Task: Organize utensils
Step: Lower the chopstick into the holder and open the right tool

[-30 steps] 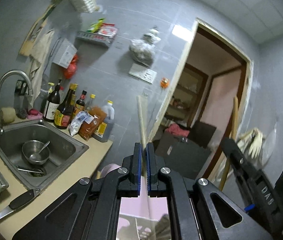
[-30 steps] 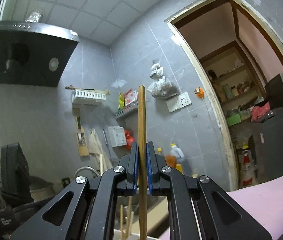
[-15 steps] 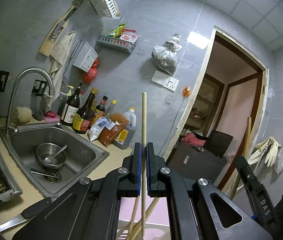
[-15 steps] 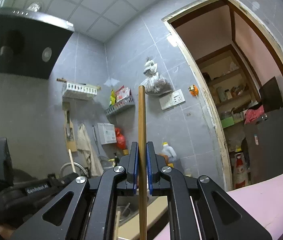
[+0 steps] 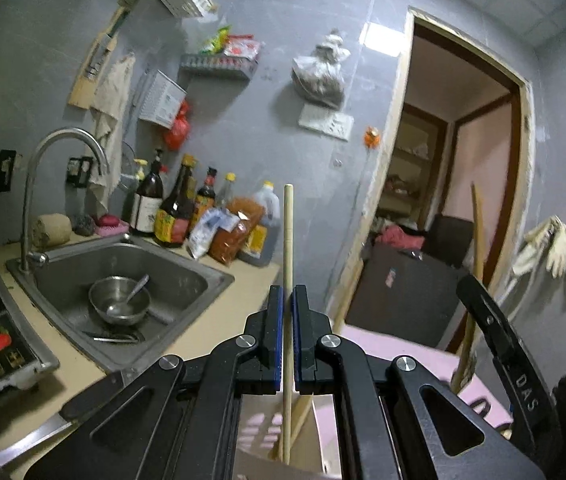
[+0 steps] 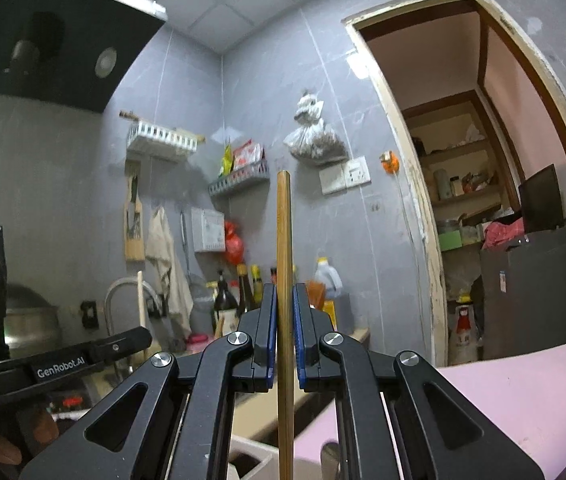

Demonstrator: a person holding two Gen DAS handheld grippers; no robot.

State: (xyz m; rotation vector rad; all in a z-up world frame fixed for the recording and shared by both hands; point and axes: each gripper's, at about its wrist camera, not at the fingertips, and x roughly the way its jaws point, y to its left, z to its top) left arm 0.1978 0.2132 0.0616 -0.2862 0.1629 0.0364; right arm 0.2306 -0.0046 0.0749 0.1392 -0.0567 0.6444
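We are clamping a pale chopstick [image 5: 288,248] upright in our left gripper [image 5: 288,320] and a darker chopstick [image 6: 284,264] in our right gripper [image 6: 284,320]; the gripper bodies are hiding their lower ends and the holder [image 6: 251,458] below.

- The left hand-held gripper [image 5: 287,300] points roughly level, tipped a little downward. Its jaws are closed, and the blue pads [image 5: 279,316] clamp a pale chopstick [image 5: 288,240] that stands upright between them.
- The right hand-held gripper [image 6: 284,300] points roughly level, tipped slightly upward. Its jaws are nearly closed, clamping a darker brown chopstick [image 6: 284,232] upright.
- In the left wrist view, the right hand-held gripper shows at the right edge, close beside the left one.
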